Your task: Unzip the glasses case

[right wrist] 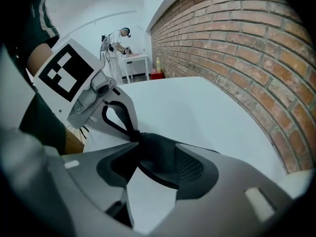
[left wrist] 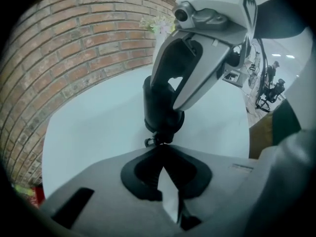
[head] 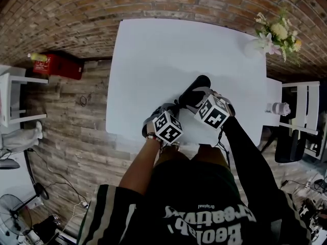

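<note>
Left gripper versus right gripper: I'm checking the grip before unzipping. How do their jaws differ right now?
The left gripper has its jaws pinched together on the small zipper pull; the right gripper holds its jaws wide, clamping the black glasses case. The left gripper meets the case's end; the right gripper straddles its body. Both angle down over the white table.

Black glasses case [head: 197, 86] on table [head: 153, 55] (lying diagonally).

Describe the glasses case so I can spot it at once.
On the white table, look to the near edge, right in front of the person. The glasses case is the black oblong pod between the right gripper's jaws. Nothing else there is black and rounded; the flowers at the far corner are pale.
</note>
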Action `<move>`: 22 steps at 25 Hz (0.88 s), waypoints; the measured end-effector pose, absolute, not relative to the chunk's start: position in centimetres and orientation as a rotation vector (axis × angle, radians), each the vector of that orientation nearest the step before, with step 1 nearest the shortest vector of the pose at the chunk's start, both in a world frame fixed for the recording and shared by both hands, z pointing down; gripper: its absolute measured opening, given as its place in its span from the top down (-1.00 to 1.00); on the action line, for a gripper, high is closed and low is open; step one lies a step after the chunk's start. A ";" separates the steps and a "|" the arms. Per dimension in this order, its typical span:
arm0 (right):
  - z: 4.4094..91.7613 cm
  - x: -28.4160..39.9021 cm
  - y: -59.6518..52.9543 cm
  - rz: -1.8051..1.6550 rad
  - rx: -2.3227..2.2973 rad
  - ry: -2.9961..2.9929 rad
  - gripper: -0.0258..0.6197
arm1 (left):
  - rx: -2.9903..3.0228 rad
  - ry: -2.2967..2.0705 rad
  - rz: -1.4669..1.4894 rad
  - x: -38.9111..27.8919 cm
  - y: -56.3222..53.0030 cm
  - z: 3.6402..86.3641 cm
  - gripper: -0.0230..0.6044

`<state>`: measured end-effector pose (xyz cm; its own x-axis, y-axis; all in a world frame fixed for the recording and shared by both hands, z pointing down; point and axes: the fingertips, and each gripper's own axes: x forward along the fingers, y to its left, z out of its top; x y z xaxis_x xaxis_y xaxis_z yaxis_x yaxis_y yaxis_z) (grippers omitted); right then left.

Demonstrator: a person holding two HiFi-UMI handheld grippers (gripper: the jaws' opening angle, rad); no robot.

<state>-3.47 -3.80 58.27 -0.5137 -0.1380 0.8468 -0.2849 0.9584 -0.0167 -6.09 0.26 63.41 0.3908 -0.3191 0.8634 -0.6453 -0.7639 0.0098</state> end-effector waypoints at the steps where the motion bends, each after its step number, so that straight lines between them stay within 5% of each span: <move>1: 58.3 -3.5 -3.8 0.189 0.299 -2.117 0.19 | 2.306 -0.850 1.320 -6.2 0.1 63.4 0.90; 22: 58.4 -3.5 -4.0 0.221 0.288 -2.119 0.19 | 2.320 -0.856 1.374 -7.2 -2.8 63.3 0.89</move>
